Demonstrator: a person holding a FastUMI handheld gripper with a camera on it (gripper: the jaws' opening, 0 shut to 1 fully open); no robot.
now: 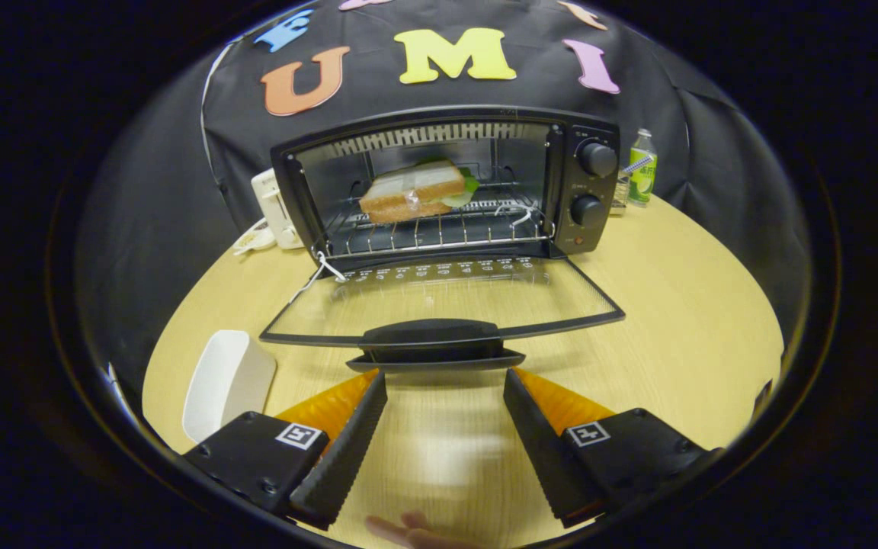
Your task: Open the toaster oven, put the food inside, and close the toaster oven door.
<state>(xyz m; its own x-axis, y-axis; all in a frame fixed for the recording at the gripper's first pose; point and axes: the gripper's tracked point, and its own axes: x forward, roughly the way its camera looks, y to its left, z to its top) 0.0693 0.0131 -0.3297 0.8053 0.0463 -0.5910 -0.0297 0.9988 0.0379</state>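
- toaster oven (447, 183) sits at back of round wooden table (675, 305), against the booth wall; sandwich (412, 192) already inside on wire rack (439, 229), sitting roughly mid-rack, a bit tilted.
- door (439, 301) folded fully down, lying about flat above the tabletop, glass panel in thin dark frame; black handle (433, 343) on its front edge, just ahead of the fingertips.
- handling guess: door is stiff, hinged, light; glass so no slamming. Handle is a smooth plastic bar, could slip; best taken from under the lip or pinched at mid-bar, then swung up on the hinge.
- sandwich looks soft, needs no more touching if it clears the door swing, seems to.
- gripper (445, 393) empty, fingers (351, 435) spread wide, gap about as wide as the handle, nothing between them.
- room: bare table under and around the fingers; white tray (225, 381) just left of left finger, apart from door corner. White string (317, 274) hangs at door's left hinge, could snag.
- green bottle (642, 166) right of oven, white appliance (275, 210) left, both clear of swing.
- fingertips of a hand (408, 530) below gripper.
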